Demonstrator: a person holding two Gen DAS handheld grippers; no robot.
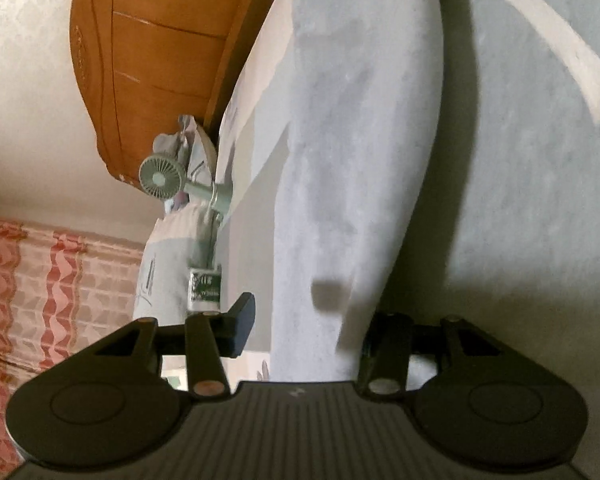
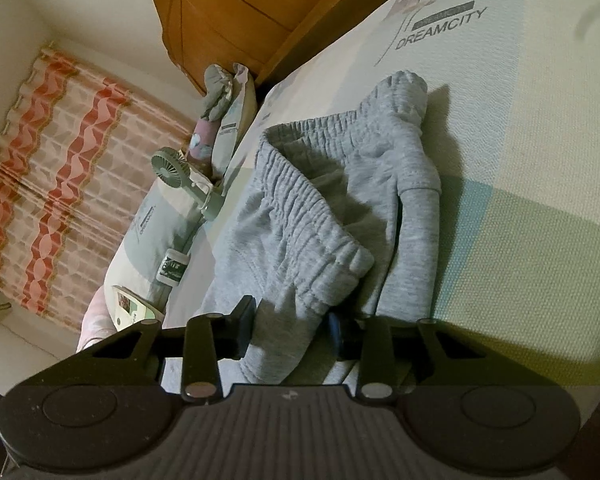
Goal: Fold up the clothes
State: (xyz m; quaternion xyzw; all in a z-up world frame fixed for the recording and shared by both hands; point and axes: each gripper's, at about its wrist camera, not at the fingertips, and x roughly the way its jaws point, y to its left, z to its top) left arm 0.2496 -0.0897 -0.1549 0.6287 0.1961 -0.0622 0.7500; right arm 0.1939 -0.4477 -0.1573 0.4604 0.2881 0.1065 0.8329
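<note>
Garment: grey sweatpants (image 2: 300, 216) lie bunched on the bed (image 2: 520, 140), elastic waistband (image 2: 296, 196) gaping toward the headboard end, one cuffed leg (image 2: 416, 208) draped over the heap.
Handling: I judge them soft, light and floppy, a thick knit that sags and slides on itself; the gathered waistband and the ribbed cuff look like the firmest places to pinch.
Right gripper (image 2: 292, 332): jaws part open with a fold of grey cloth between them; I cannot tell whether the pads truly press on it.
Left gripper (image 1: 312, 332): jaws part open, a hanging grey panel (image 1: 340, 160) running between them; the inner pad stands clear, the other is hidden behind the cloth, so no grip shows.
Nearby: along the bed's far edge sit a small green fan (image 2: 180, 176), pillows (image 2: 156, 232) and a small printed box (image 2: 172, 268), with a wooden headboard (image 2: 240, 8) beyond.
Obstruction: these lie just beside the pants; a wide sweep of the legs could knock the fan.
</note>
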